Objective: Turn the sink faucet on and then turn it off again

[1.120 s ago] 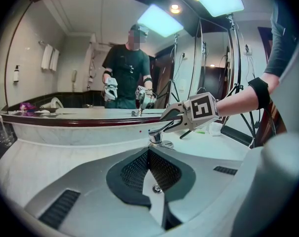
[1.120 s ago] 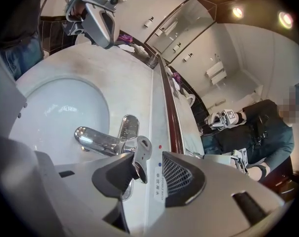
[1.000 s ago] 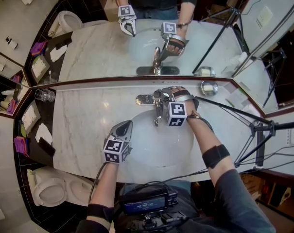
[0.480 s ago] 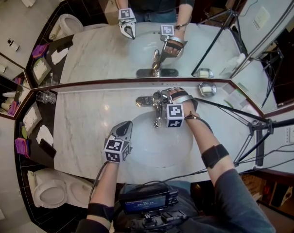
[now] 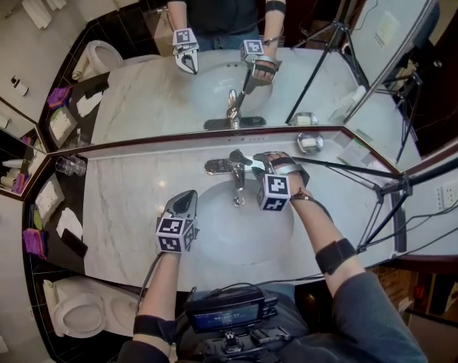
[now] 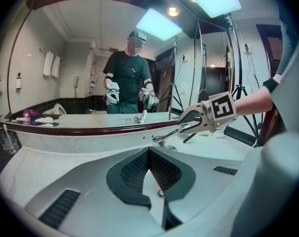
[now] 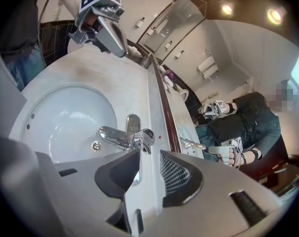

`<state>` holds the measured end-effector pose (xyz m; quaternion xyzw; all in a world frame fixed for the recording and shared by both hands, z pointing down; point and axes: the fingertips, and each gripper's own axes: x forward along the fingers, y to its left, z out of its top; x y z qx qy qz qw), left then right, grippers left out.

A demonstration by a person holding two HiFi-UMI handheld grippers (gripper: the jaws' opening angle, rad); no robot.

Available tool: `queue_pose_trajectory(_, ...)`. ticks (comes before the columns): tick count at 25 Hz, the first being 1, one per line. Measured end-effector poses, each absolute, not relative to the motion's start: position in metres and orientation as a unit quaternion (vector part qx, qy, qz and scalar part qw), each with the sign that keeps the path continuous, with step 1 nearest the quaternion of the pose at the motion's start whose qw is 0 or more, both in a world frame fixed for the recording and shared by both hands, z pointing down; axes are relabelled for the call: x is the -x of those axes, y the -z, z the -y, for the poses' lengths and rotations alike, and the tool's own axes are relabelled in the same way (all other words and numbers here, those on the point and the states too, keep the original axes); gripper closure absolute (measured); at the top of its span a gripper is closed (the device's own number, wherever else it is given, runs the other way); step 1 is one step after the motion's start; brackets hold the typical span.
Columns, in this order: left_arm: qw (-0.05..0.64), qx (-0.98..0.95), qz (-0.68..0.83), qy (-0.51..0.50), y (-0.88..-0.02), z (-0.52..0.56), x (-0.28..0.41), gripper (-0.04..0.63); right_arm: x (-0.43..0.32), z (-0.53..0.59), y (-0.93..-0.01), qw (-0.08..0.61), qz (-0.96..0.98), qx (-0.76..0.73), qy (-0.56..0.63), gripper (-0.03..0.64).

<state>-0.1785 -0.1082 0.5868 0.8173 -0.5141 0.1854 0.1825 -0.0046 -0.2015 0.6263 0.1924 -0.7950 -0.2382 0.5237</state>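
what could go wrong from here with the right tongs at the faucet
1. The right tongs have just been closing, yet the faucet lever sits just past their tips, not between the pads. They may shut on nothing, or slip off the shiny chrome.
2. A tripod leg runs close beside those tongs, so pulling back carelessly could knock it.
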Motion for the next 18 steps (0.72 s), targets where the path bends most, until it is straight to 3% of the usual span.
queue_pose_trajectory(8, 0.173, -0.823, 0.512, -0.176, -0.575, 0.111, 0.171, 0.594, -0.024, 0.182, -0.591, 0.443, 0.83, -0.308, 0.141, 0.593)
queue_pose_trajectory(18, 0.163, -0.827, 0.511, -0.168, -0.566, 0.107, 0.167, 0.594, -0.06, 0.15, -0.583, 0.221, 0.855, -0.443, -0.156, 0.598)
